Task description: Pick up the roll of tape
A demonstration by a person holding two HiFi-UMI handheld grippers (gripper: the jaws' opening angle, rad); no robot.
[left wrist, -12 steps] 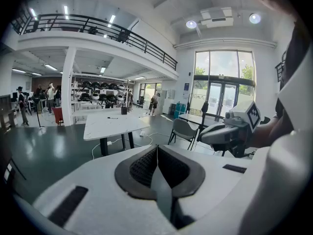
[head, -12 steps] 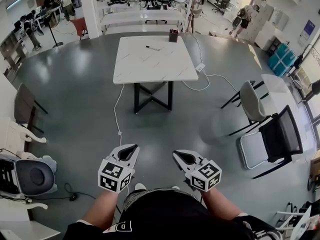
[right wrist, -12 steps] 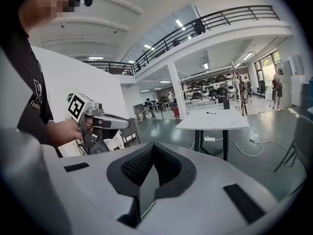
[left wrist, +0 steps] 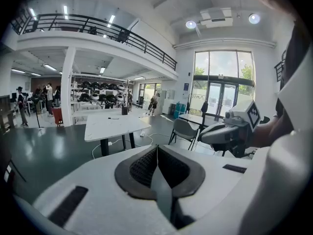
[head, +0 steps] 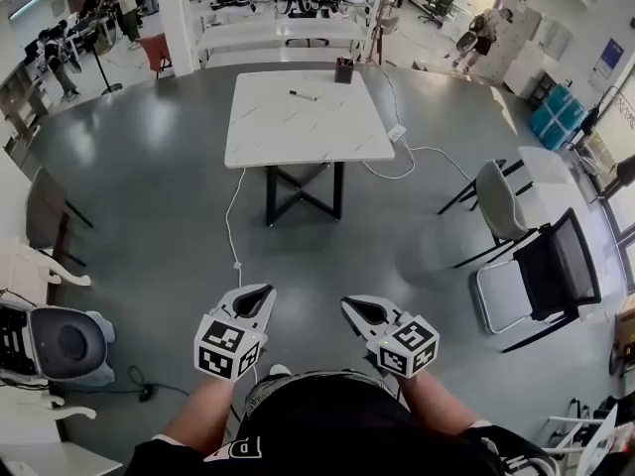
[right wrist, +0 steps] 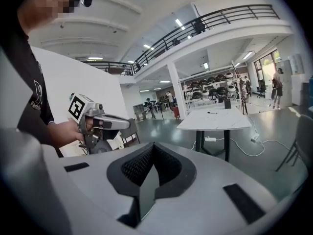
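Cup (head: 344, 70), dark, stands at the far edge of the white table (head: 298, 117), right of a black pen (head: 303, 95); its contents are too small to tell. Further right, blue bins (head: 556, 112) sit by the wall. Where the roll of tape lies cannot be told from any view.

Low before the body, the left gripper (head: 258, 296) and the right gripper (head: 355, 308) are held side by side, apart, both tipped slightly down toward the grey floor (head: 149, 186). Each has its jaws pressed together with nothing between them.

Only the gripper views show the railed balcony (left wrist: 98, 26) overhead. Each also shows the other gripper from the side.
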